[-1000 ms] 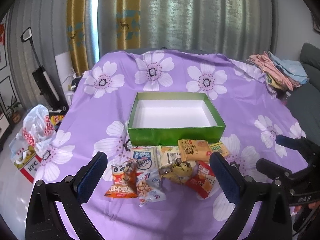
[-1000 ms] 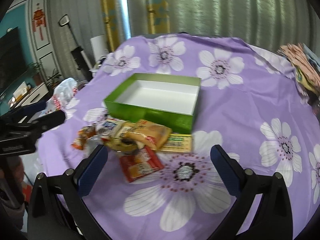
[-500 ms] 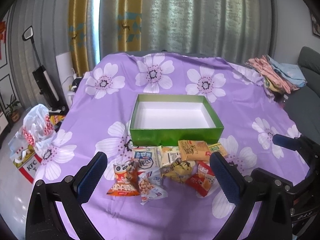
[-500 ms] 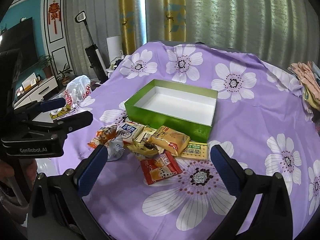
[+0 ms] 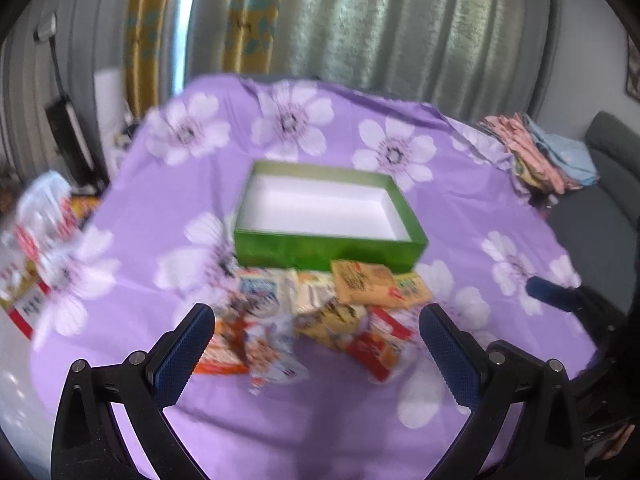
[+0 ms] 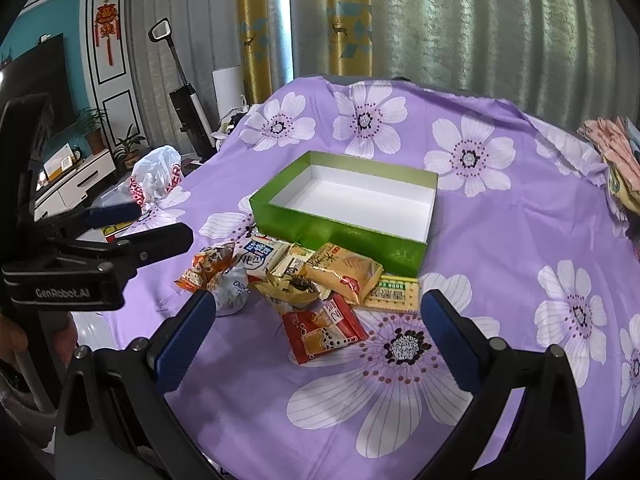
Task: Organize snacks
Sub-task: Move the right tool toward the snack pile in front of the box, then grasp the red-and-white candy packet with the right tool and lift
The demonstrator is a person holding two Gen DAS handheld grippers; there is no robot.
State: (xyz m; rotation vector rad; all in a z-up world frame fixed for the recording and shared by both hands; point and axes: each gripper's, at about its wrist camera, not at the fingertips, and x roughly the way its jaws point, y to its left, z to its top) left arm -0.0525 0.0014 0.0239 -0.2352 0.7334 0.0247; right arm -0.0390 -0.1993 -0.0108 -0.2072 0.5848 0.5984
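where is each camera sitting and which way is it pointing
Left wrist: on the left gripper, looking forward and down at the blurred snack pile and green box; its own open fingers frame the bottom, the right gripper's fingers at right.
Right wrist: on the right gripper, facing the same pile from its right; own fingers below, the left gripper at left.
Shared: box, snacks, purple floral cloth.

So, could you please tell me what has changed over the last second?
Only the tools moved: the right tool pulled back and now sees the left tool further in view. Neither took hold of anything. The snack pile and the empty green box stayed put.
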